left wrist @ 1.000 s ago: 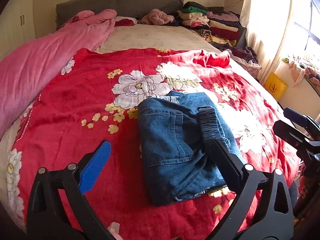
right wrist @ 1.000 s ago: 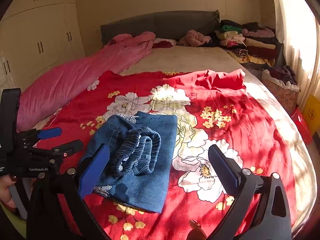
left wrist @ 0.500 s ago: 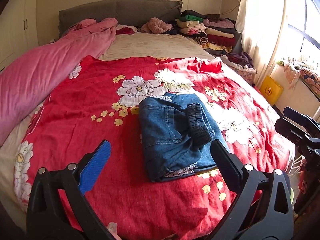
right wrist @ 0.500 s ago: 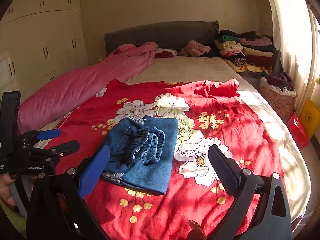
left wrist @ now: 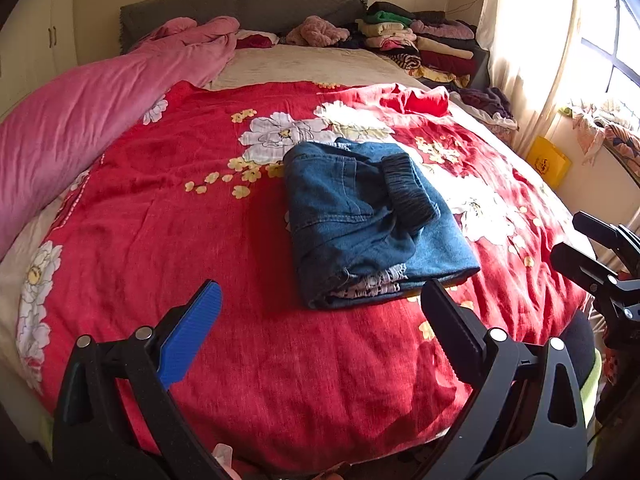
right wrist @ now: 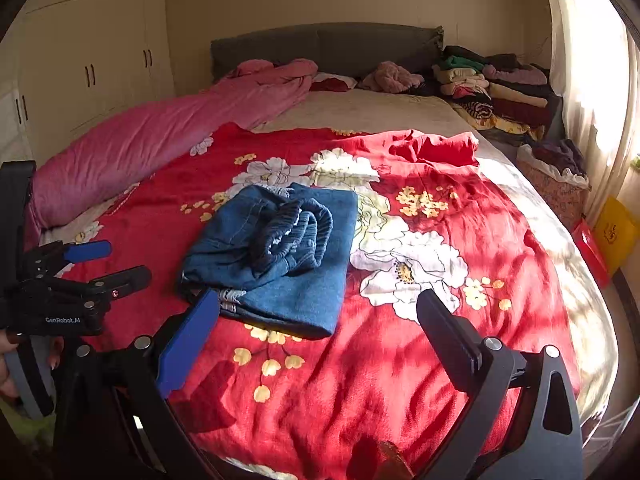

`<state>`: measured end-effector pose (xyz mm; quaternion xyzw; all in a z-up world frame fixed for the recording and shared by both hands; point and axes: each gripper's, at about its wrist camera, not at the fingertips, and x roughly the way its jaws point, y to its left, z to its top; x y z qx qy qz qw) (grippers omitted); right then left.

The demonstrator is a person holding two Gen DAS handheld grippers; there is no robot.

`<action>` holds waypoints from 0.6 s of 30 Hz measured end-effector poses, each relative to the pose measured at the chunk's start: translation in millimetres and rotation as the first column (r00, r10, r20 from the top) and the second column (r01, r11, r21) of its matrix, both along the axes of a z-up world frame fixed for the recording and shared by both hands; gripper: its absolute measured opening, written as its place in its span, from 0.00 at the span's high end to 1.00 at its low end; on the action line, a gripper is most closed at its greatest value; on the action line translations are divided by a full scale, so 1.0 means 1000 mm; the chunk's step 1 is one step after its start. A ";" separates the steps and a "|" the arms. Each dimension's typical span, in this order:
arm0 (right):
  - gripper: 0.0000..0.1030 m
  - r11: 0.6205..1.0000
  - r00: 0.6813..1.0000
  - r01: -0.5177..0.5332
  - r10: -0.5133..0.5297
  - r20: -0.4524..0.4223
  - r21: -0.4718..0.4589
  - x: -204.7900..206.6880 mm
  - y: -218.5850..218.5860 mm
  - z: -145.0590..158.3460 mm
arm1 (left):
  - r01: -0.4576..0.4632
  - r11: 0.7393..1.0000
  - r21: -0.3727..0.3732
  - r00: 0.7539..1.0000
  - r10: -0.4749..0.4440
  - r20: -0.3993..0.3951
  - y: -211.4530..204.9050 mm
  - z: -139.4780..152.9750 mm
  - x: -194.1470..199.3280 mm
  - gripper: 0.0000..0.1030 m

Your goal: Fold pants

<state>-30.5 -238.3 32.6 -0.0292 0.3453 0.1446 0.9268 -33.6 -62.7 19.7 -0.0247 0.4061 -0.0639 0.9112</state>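
Left wrist view is showing folded denim pants lying finished on the red floral bedspread; both claws, left gripper and right gripper, are hanging spread, gripping nothing.

A bed with a grey headboard is carrying a red floral blanket spreading over its near half. Folded pants are lying on the blanket, near its middle. A pink duvet is stretching along the bed's left side. At the head end, a pink bundle and stacks of clothes are sitting at the right corner.
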 end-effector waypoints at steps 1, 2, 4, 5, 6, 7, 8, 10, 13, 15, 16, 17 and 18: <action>0.04 1.000 1.000 0.007 -0.007 -0.008 -0.003 0.000 0.000 -0.004 | 0.003 1.000 0.003 1.000 -0.003 -0.009 -0.001 -0.004 -0.001 0.09; 0.04 1.000 1.000 0.013 -0.013 -0.016 -0.004 0.002 -0.001 -0.007 | 0.004 1.000 0.008 1.000 -0.004 -0.017 -0.002 -0.007 -0.001 0.09; 0.04 1.000 0.999 0.021 -0.021 -0.035 0.000 0.004 -0.002 -0.013 | -0.002 1.000 0.010 1.000 0.002 -0.030 -0.002 -0.012 0.000 0.09; 0.04 1.000 0.999 0.024 -0.024 -0.039 0.002 0.005 -0.002 -0.015 | -0.005 1.000 0.009 0.999 0.005 -0.033 -0.001 -0.013 0.001 0.09; 0.04 1.000 0.999 0.027 -0.026 -0.040 0.004 0.005 -0.002 -0.016 | -0.009 1.000 0.009 0.999 0.009 -0.035 -0.001 -0.014 0.001 0.09; 0.04 1.000 0.999 0.026 -0.025 -0.040 0.006 0.005 -0.002 -0.016 | -0.013 1.000 0.009 0.999 0.014 -0.034 0.000 -0.013 0.001 0.09; 0.04 1.000 0.999 0.024 -0.024 -0.040 0.006 0.006 -0.002 -0.016 | -0.016 1.000 0.008 0.999 0.016 -0.034 0.001 -0.013 0.001 0.09; 0.04 1.000 0.999 0.025 -0.025 -0.040 0.005 0.006 -0.001 -0.016 | -0.020 1.000 0.007 0.999 0.020 -0.036 0.001 -0.014 0.002 0.09; 0.04 1.000 0.999 0.027 -0.027 -0.039 0.006 0.005 -0.002 -0.016 | -0.023 1.000 0.011 0.999 0.023 -0.039 0.001 -0.015 0.002 0.09; 0.04 1.000 0.999 0.029 -0.029 -0.039 0.007 0.006 -0.004 -0.016 | -0.024 1.000 0.013 0.999 0.025 -0.040 0.001 -0.015 0.002 0.09; 0.04 0.999 0.999 0.031 -0.031 -0.038 0.007 0.006 -0.005 -0.015 | -0.027 1.000 0.012 0.999 0.028 -0.039 0.002 -0.014 0.002 0.09; 0.04 0.999 0.999 0.032 -0.032 -0.037 0.007 0.005 -0.005 -0.015 | -0.029 0.999 0.013 0.999 0.030 -0.040 0.002 -0.015 0.003 0.09; 0.04 0.999 0.999 0.032 -0.032 -0.038 0.007 0.006 -0.005 -0.015 | -0.032 0.999 0.013 0.999 0.032 -0.040 0.002 -0.014 0.003 0.09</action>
